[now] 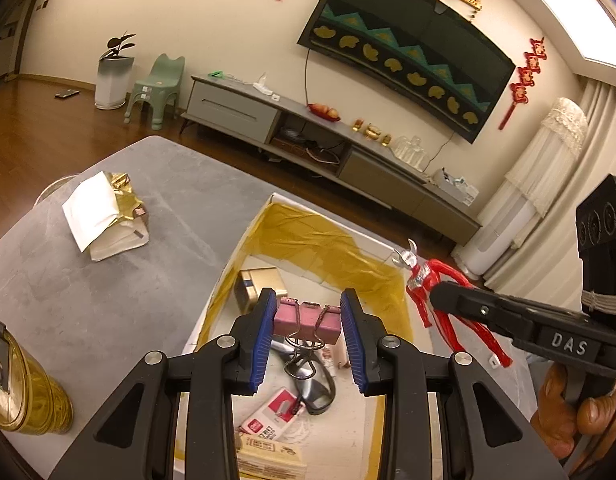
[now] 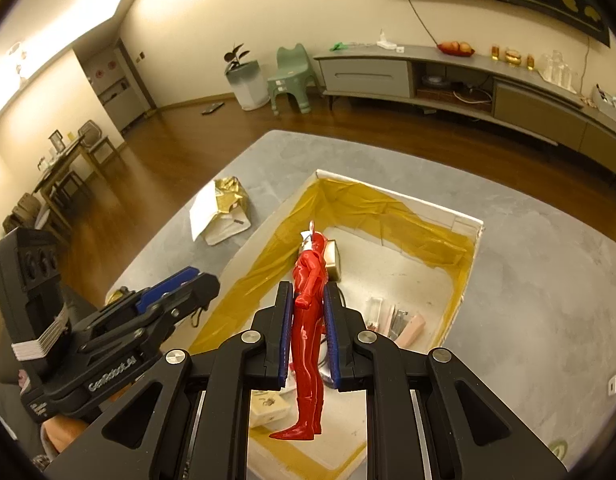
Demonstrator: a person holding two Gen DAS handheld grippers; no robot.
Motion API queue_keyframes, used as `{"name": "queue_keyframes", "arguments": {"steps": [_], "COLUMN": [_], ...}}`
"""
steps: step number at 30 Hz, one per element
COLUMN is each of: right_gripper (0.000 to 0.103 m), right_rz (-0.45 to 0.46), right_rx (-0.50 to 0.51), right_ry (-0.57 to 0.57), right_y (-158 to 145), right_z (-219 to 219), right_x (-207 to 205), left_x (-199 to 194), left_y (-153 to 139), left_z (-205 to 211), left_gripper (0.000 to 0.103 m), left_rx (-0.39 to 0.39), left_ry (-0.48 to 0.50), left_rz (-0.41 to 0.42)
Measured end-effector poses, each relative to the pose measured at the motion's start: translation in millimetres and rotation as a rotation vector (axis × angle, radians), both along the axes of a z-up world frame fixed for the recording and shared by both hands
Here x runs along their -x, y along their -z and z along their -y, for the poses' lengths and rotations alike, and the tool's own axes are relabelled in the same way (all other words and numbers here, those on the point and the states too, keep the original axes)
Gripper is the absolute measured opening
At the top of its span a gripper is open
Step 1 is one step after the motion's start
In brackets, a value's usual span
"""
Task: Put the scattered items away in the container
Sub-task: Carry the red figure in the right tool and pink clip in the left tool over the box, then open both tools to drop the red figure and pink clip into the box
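A cluster of pink binder clips [image 1: 306, 319] with black wire handles is clamped between the blue ribbed pads of the left gripper [image 1: 308, 334], held above the open box [image 1: 224, 276]. A glossy red plastic figure [image 2: 308, 320] with a silver crested head is pinched at the torso by the right gripper [image 2: 308, 332], jaws narrow on it, feet hanging toward the near rim of the box. In the left wrist view the figure [image 1: 443, 300] is seen from the side, out past the right wall of the box, with the right gripper [image 1: 459, 304] crossing it and part of a hand [image 1: 567, 408] on the handle; the clips cannot be made out in the right wrist view, where only the left gripper [image 2: 176, 296] shows from the side, its fingertips overlapping the left rim of the box. The box is white card lined with crinkled yellow film, and it rests on a grey matte table [image 1: 108, 280]. Inside it are seen a gold tin [image 1: 260, 288], dark-framed glasses [image 1: 311, 384], a red-and-white packet [image 1: 276, 412], all partly hidden by the gripper fingers. Only the right wrist view shows 2 or 3 pale pink and white strips [image 2: 395, 320] by the right wall; what they are cannot be told. On the table outside lie a crumpled gold-and-white bag [image 1: 108, 216] and a gold ribbed tumbler [image 1: 24, 384], cut off at the frame edge.
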State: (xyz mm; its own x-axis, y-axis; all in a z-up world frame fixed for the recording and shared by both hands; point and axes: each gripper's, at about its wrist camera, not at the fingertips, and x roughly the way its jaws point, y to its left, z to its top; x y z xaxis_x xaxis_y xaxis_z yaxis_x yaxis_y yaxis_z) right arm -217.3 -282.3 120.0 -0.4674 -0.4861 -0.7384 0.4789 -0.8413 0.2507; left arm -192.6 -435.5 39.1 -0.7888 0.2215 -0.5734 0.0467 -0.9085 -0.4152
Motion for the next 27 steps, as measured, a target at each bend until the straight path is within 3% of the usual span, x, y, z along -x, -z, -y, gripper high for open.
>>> {"name": "queue_keyframes", "arguments": {"steps": [27], "right_gripper": [0.017], "right_rz": [0.067], "right_rx": [-0.152], "right_ry": [-0.066], "right_y": [68], "right_z": [49], "right_x": [99], "left_x": [19], "left_y": [23], "left_z": [-14], "left_gripper": [0.035], "left_rx": [0.137], "left_ry": [0.049], "left_rz": [0.093]}}
